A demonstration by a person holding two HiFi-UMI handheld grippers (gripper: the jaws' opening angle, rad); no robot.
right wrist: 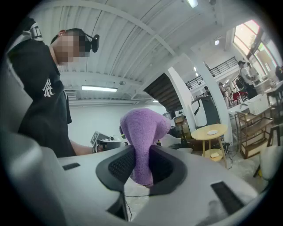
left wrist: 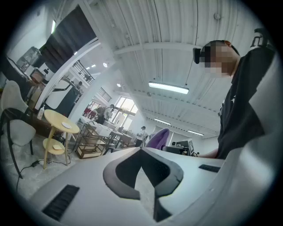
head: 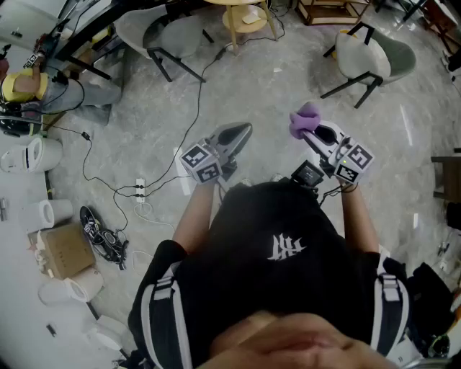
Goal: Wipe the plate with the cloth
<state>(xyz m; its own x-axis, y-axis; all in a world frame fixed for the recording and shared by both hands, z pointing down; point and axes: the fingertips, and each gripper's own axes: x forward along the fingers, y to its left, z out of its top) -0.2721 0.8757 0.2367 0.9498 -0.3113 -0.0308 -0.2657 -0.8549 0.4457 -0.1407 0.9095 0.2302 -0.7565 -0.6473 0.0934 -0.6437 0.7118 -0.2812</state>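
Note:
A purple cloth (head: 305, 117) bunches up out of my right gripper (head: 319, 132), which is held level in front of the person's chest. In the right gripper view the cloth (right wrist: 141, 132) is pinched between the dark pads, with the right gripper (right wrist: 140, 172) shut on it. My left gripper (head: 240, 131) is level beside it, a short way to the left. In the left gripper view its jaws (left wrist: 142, 162) meet with nothing between them, and the cloth (left wrist: 158, 137) shows beyond. No plate shows in any view.
Both grippers hang above a grey marbled floor. A cable and a power strip (head: 139, 189) lie on it at the left, near shoes (head: 101, 234) and a cardboard box (head: 65, 251). Two chairs (head: 169, 36) (head: 371, 58) and a round yellow table (head: 241, 14) stand beyond.

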